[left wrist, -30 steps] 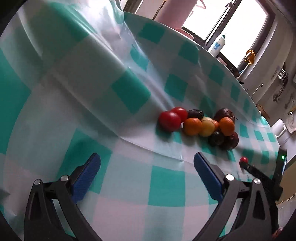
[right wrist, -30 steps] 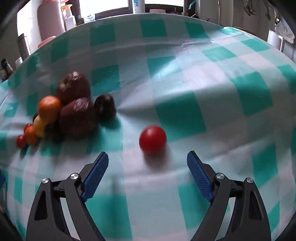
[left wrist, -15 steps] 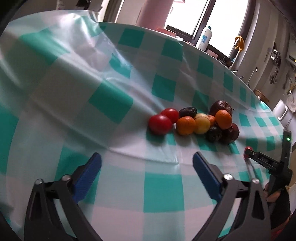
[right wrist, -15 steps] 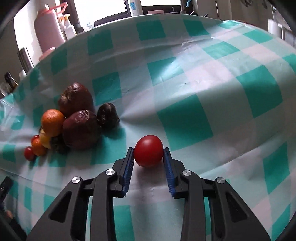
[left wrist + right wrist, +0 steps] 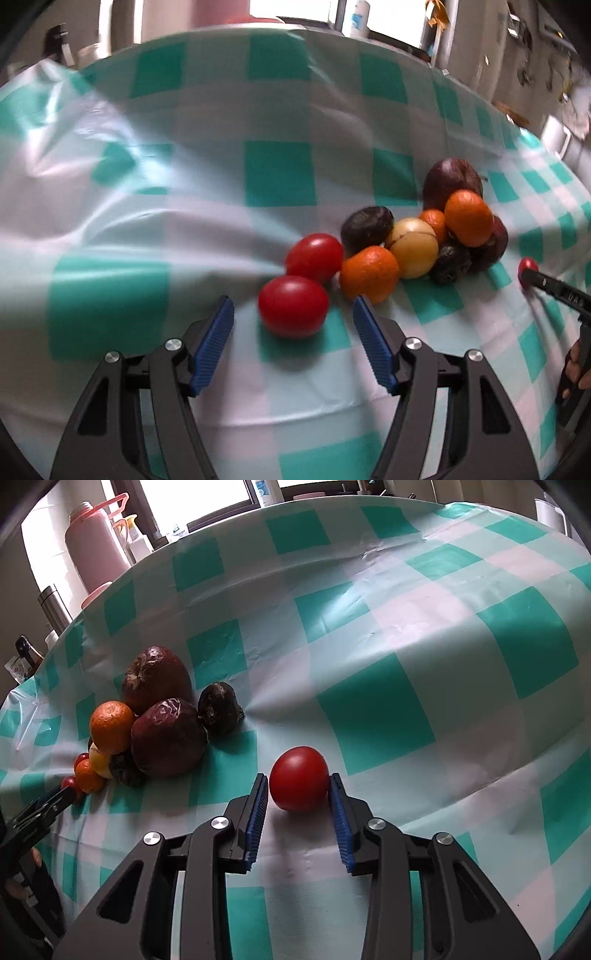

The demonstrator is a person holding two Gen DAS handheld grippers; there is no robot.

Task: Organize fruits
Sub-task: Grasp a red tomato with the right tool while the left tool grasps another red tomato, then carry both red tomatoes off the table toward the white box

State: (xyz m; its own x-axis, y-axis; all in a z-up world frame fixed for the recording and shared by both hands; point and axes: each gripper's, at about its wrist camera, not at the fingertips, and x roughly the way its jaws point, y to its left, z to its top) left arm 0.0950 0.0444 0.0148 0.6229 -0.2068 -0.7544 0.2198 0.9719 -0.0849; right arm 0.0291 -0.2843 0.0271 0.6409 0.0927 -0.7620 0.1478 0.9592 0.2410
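A pile of fruit lies on the green-and-white checked tablecloth (image 5: pixel 280 173): two red tomatoes (image 5: pixel 293 306) (image 5: pixel 314 257), oranges (image 5: pixel 369 273), a yellow fruit (image 5: pixel 413 247) and dark purple passion fruits (image 5: pixel 452 177). My left gripper (image 5: pixel 291 317) is open, its blue pads either side of the nearest tomato without touching it. In the right wrist view my right gripper (image 5: pixel 298 795) is shut on a separate red tomato (image 5: pixel 299 777), resting on the cloth to the right of the pile (image 5: pixel 162 716).
A pink thermos (image 5: pixel 96 546), a steel flask (image 5: pixel 55 607) and bottles stand beyond the table's far edge near the window. The cloth is wrinkled and folded at the left (image 5: pixel 74 122). The right gripper shows at the left view's right edge (image 5: pixel 554 291).
My left gripper moved forward to the pile and narrowed around the nearest tomato. My right gripper closed on the lone tomato half a second ago and still holds it.
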